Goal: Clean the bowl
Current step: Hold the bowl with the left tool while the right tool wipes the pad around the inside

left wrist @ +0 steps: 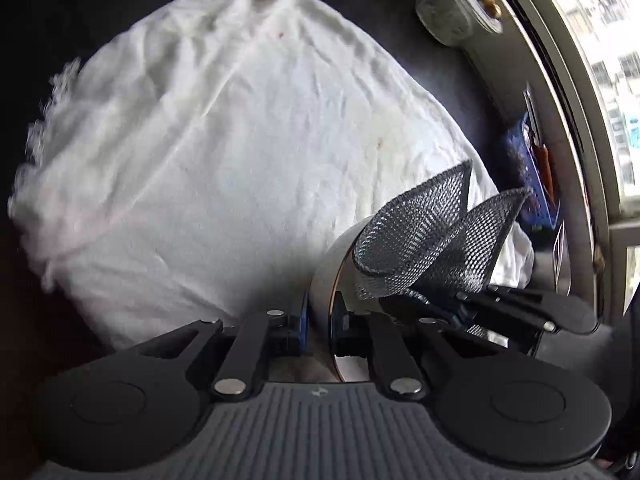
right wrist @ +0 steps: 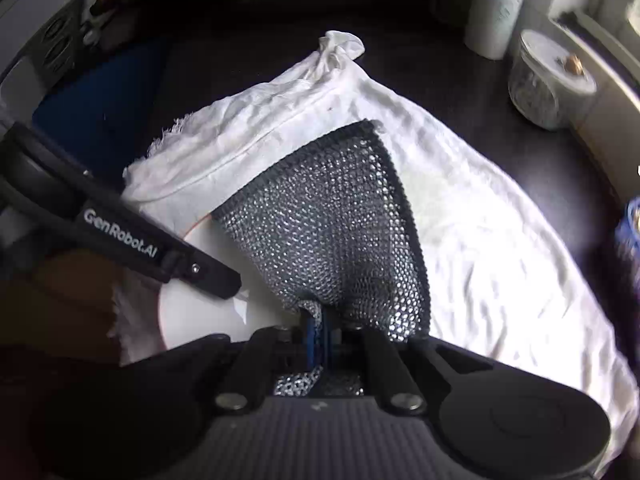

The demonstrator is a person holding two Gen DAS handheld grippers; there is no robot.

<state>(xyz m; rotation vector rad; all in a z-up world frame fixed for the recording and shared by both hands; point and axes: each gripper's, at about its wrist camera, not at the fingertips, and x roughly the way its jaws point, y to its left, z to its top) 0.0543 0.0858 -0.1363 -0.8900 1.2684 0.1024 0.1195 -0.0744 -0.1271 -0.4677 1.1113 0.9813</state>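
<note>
A white bowl (left wrist: 340, 268) with a thin copper rim stands tilted over a white cloth (left wrist: 240, 140). My left gripper (left wrist: 320, 322) is shut on its rim, one blue pad on each side of the wall. A silvery mesh scrubbing cloth (left wrist: 424, 240) folds up out of the bowl. In the right wrist view my right gripper (right wrist: 320, 330) is shut on the lower end of that mesh cloth (right wrist: 332, 224), which fans out above the fingers. The bowl (right wrist: 200, 316) shows low on the left, and the left gripper (right wrist: 228, 286) reaches in onto its edge. The right gripper (left wrist: 448, 308) also appears at the right of the left wrist view.
The white cloth (right wrist: 500, 248) lies spread on a dark counter. A glass jar (right wrist: 548, 84) and a paper towel roll (right wrist: 496, 8) stand at the back right by a window (left wrist: 592, 60). A blue mat (right wrist: 100, 120) lies at the left, and a blue item (left wrist: 528, 168) sits near the window.
</note>
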